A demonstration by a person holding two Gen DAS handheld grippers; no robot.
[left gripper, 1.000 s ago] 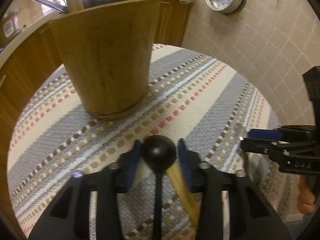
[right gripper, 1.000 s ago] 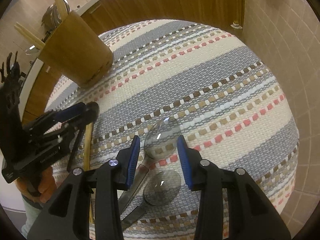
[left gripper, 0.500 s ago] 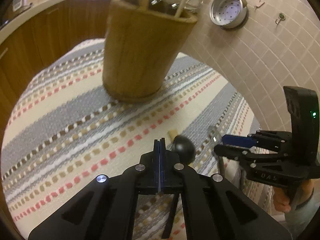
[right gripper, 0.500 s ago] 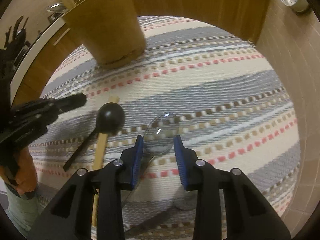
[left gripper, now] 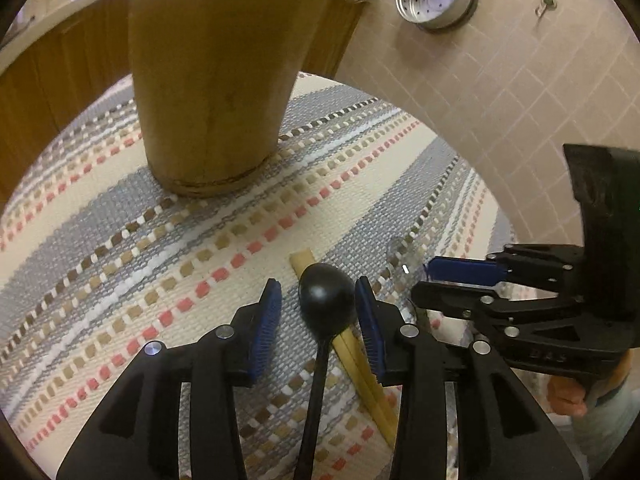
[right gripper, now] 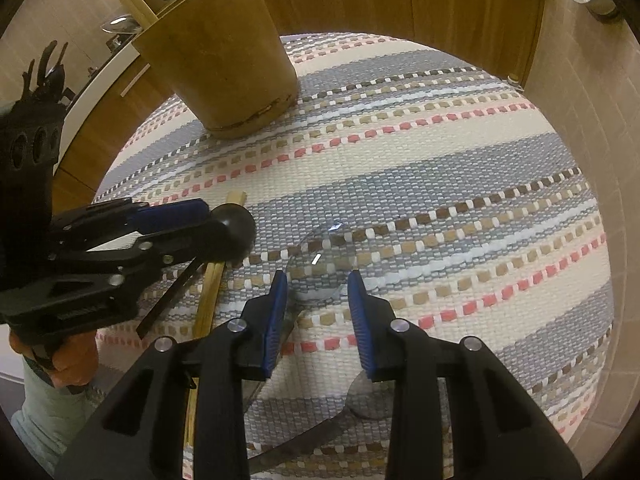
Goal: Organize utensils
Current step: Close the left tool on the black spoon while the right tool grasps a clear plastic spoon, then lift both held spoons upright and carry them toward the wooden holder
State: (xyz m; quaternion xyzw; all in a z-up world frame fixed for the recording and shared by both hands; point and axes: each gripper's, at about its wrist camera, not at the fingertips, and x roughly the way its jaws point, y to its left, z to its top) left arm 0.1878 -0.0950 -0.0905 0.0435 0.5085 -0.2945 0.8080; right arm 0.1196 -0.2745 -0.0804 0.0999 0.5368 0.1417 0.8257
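Some utensils already stand in the holder (right gripper: 216,52), upper left in the right wrist view: pale sticks poke above its rim. Left on the mat (right gripper: 440,184) are a black ladle (left gripper: 326,300), chopsticks (left gripper: 360,360), a clear spoon (right gripper: 320,260) and a second spoon (right gripper: 368,400) at bottom centre.

The left gripper (left gripper: 318,312) is opening, the ladle's bowl between its pads, unpinched. The right gripper (right gripper: 318,300) straddles the clear spoon; its pads look close to the bowl, but whether they press it I cannot tell. Neither piece seems lifted yet.
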